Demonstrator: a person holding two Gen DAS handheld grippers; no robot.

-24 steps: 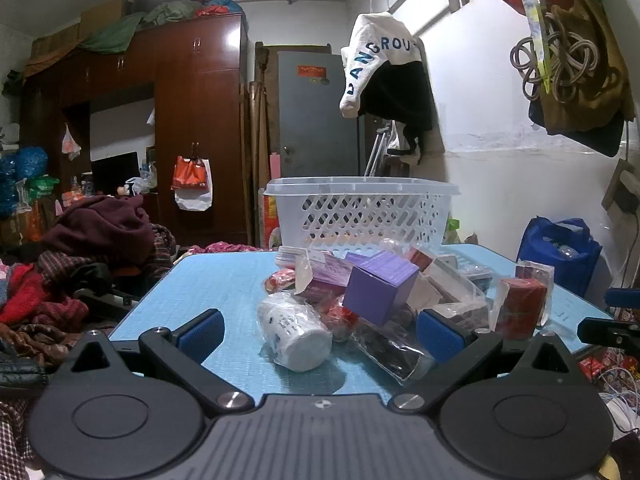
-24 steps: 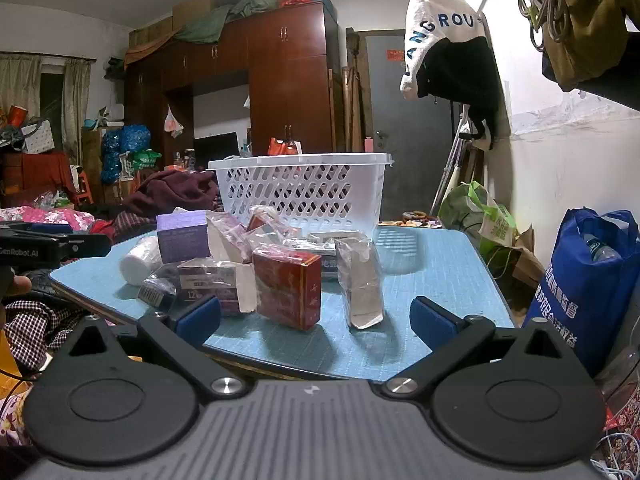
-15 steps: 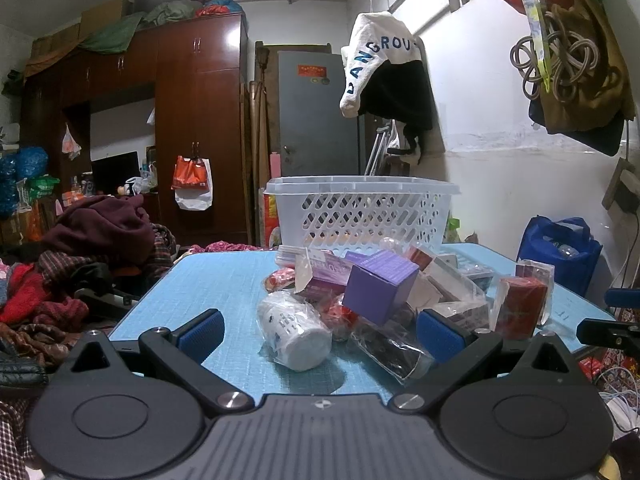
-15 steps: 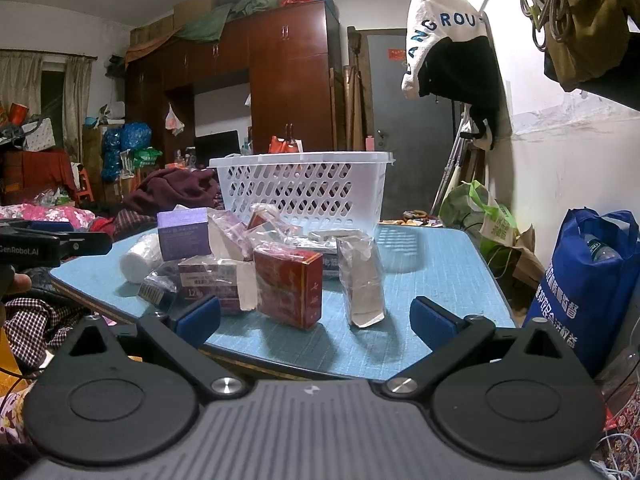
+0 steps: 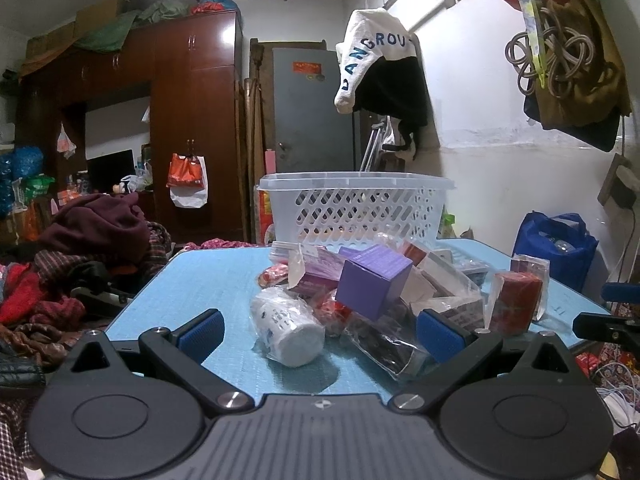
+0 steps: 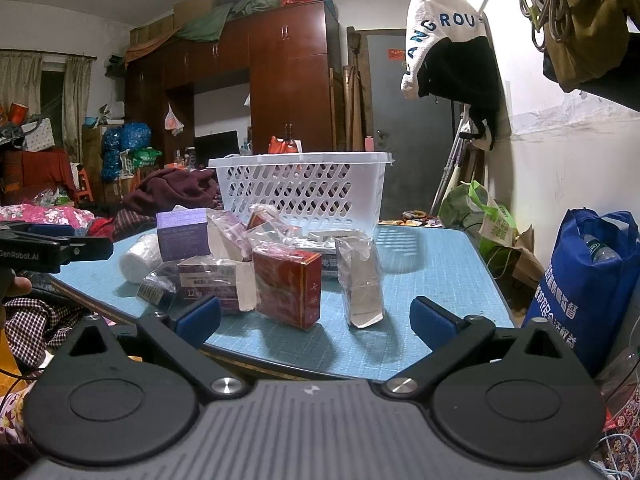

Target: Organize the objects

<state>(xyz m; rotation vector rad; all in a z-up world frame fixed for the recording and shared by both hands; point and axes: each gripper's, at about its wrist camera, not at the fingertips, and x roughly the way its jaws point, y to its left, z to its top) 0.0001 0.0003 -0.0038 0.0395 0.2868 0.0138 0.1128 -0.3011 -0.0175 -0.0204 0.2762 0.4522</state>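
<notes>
A pile of wrapped goods lies on the blue table (image 5: 208, 280): a white bottle in plastic (image 5: 286, 326), a purple box (image 5: 374, 282), a red box (image 5: 514, 302) and several clear-wrapped packs. A white lattice basket (image 5: 354, 210) stands behind the pile. My left gripper (image 5: 320, 338) is open and empty, low at the table's near edge, with the white bottle between its fingers' line. My right gripper (image 6: 316, 320) is open and empty at another edge, facing the red box (image 6: 288, 288) and a silver pouch (image 6: 362, 280). The basket (image 6: 300, 188) and purple box (image 6: 182, 236) show behind.
A blue bag (image 6: 588, 284) stands on the floor right of the table. Clothes (image 5: 80, 248) are heaped at the left. A wardrobe (image 5: 192, 120) and a grey door (image 5: 312, 108) stand at the back. The left gripper (image 6: 48, 250) shows at the right view's left edge.
</notes>
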